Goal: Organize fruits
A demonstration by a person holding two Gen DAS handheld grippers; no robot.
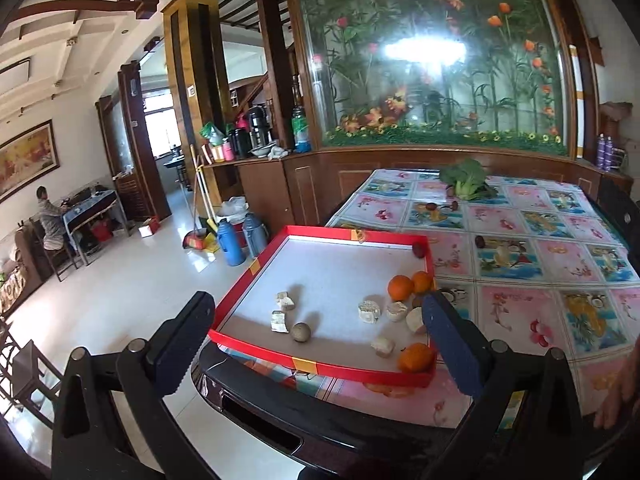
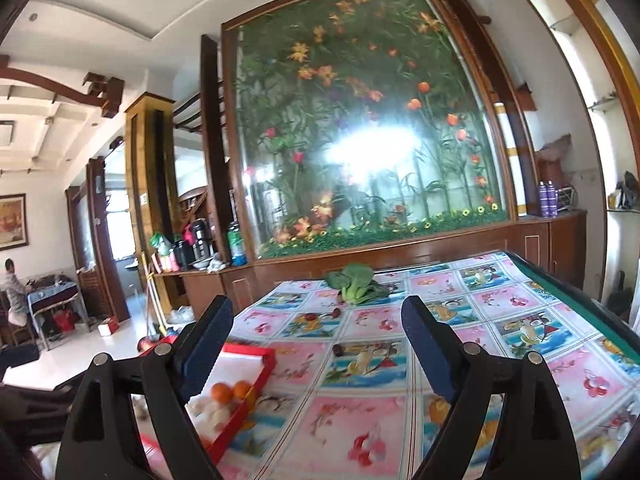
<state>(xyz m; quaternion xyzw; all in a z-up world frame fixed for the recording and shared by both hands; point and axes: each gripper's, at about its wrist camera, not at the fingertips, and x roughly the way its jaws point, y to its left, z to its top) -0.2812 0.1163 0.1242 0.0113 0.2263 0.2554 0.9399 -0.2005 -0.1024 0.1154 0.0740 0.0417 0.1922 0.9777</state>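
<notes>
Left gripper: stood wide, nothing between its fingers; it hung over the near left corner of the table, aimed down at the tray.
Right gripper: stood wide and held nothing; it pointed level across the table toward the far wall.
Tray: red-rimmed with a white floor, at the near left corner of the table, its near left edge jutting past the table's rim.
Oranges in tray: a pair touching at the right wall, a third orange in the near right corner.
Other pieces in tray: pale, rough chunks scattered over the middle and right, and a small brown round fruit near the front.
Dark red fruit: sat in the tray's far right corner against the rim.
Loose fruits on cloth: one small dark fruit lay mid-table, right of the tray and well apart from it; two more lay farther off, just in front of the greens.
Leafy greens: lay at the far edge of the table.
Tablecloth: glossy, patterned in pink and blue squares.
Background: a glass panel of artificial flowers behind the table; a seated person far left at a small desk.
</notes>
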